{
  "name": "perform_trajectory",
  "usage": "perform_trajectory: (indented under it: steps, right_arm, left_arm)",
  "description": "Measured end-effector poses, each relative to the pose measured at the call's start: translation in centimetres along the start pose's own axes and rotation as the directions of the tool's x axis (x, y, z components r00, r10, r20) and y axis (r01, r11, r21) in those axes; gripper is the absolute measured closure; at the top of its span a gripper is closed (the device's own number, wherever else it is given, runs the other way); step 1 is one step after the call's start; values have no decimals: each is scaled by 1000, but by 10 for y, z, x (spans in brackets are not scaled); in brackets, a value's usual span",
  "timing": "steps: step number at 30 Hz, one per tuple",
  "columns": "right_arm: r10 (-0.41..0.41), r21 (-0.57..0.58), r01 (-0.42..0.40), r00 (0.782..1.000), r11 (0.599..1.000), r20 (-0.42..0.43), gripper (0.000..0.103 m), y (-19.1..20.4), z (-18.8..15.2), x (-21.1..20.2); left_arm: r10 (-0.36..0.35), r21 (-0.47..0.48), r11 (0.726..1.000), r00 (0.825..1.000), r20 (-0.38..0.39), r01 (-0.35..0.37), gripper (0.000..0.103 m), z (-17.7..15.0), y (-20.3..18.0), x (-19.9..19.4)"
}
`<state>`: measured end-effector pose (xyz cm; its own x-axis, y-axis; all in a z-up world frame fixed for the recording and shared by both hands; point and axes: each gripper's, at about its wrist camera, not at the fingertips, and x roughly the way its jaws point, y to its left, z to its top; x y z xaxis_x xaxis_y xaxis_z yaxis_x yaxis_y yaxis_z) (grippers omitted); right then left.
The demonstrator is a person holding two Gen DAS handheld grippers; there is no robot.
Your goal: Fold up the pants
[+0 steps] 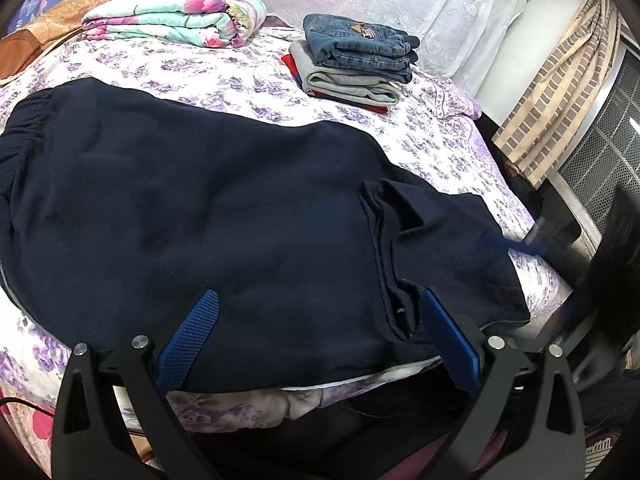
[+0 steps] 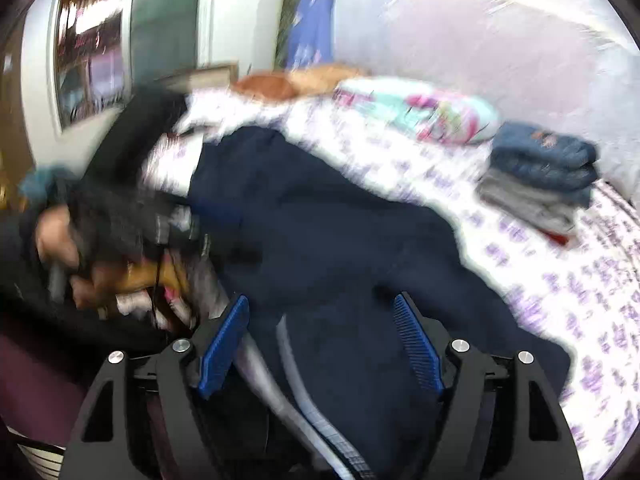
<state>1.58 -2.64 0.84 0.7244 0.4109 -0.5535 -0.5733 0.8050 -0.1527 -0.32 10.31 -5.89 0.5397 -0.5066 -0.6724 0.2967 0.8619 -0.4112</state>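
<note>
A pair of dark navy fleece pants [image 1: 192,208], soft and matte with a gathered elastic waistband, lies spread across the bed's white quilted cover with purple flowers [image 1: 420,136], its leg ends bunched in a loose fold near the bed's edge. The left gripper [image 1: 316,332] tilts down over the near hem, its blue ribbed pads wide apart with cloth between but ungripped; the right gripper [image 2: 320,344], blurred, hangs over the pants, likewise parted and empty. Behind sit folded blue denim jeans [image 1: 356,44] whose patch is unreadable
</note>
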Motion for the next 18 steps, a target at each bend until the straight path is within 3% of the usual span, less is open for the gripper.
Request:
perform_trajectory:
  steps: [1,2,6,7,8,9,10,12,16,18]
  right_arm:
    - [-31,7,31,1000,999,4,28,-6,7,0]
    - [-118,7,118,993,993,-12,28,-20,16,6]
    - [-169,-78,161,979,984,-112,31,-44,29,51]
    - [-151,-101,135,972,986,-179,39,-44,27,76]
    - [-158,-118,132,954,984,-253,66,-47,22,100]
    - [-182,-121,152,938,981,-294,70,-52,17,117]
    - [-204,-101,182,932,978,-298,69,-59,15,128]
    - [-157,15,167,949,986,-273,68,-74,18,133]
    - [-168,5,171,971,985,-168,63,-56,21,109]
    - [-124,59,131,987,990,-98,44,-52,26,88]
  left_arm:
    - [2,-1,1000,1000,1,-2,5,0,0,0]
    - [4,-2,1000,1000,2,-4,5,0,0,0]
    - [9,-9,1000,1000,2,-9,5,-1,0,-1]
    - [10,-11,1000,1000,3,-10,5,-1,0,-2]
    - [11,-13,1000,1000,3,-11,5,-1,1,-2]
    - [11,-15,1000,1000,4,-11,5,-2,1,-3]
    - [12,-16,1000,1000,5,-11,5,-2,1,-4]
    - [15,-10,1000,1000,8,-15,5,-3,1,-7]
    - [6,2,1000,999,40,-6,5,-7,5,-25]
    - [9,-29,1000,995,95,-6,5,-10,18,-48]
